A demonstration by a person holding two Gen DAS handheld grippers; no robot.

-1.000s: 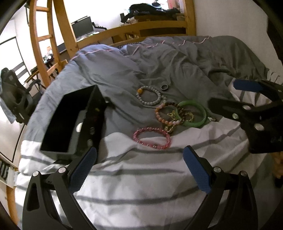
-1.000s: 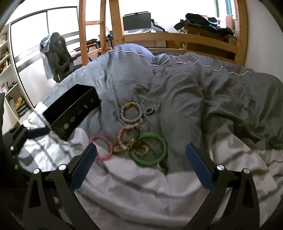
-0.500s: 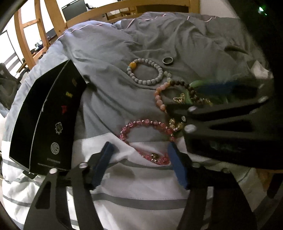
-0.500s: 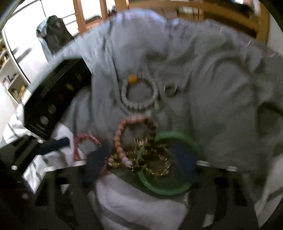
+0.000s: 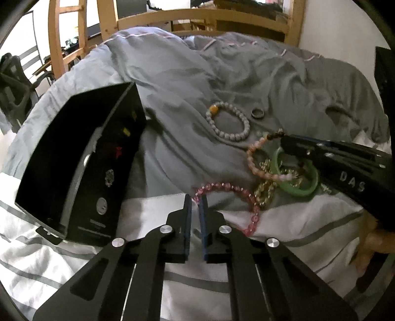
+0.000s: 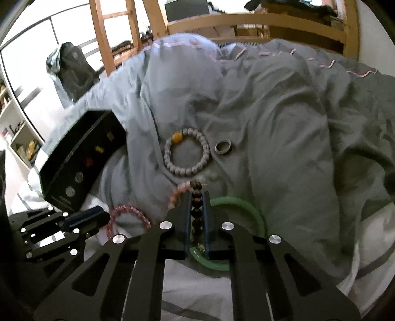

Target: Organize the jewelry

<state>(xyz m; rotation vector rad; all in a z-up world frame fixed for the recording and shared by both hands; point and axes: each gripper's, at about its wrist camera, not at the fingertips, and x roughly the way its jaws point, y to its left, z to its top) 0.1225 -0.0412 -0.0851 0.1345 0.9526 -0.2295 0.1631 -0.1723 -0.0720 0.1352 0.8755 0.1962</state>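
Observation:
Several bracelets lie on a grey duvet. My left gripper (image 5: 195, 197) is shut on the near end of the pink crystal bracelet (image 5: 232, 190), also seen in the right wrist view (image 6: 128, 212). My right gripper (image 6: 196, 197) is shut on the dark beads of the peach and brown bead bracelet (image 6: 196, 195), which shows in the left wrist view (image 5: 256, 160). A green bangle (image 6: 237, 205) lies under it with a gold chain (image 5: 266, 190). A grey bead bracelet (image 6: 187, 154) and a metal ring (image 6: 223, 147) lie farther off. An open black box (image 5: 74, 168) stands left.
A wooden bed frame (image 5: 197, 17) runs along the back. A striped white sheet (image 5: 74, 259) covers the near part of the bed. A chair with clothes (image 6: 71, 69) stands at the left beyond the bed.
Both grippers moved in and down onto the jewelry and closed: the left onto the pink crystal bracelet, the right onto the peach and brown bead bracelet.

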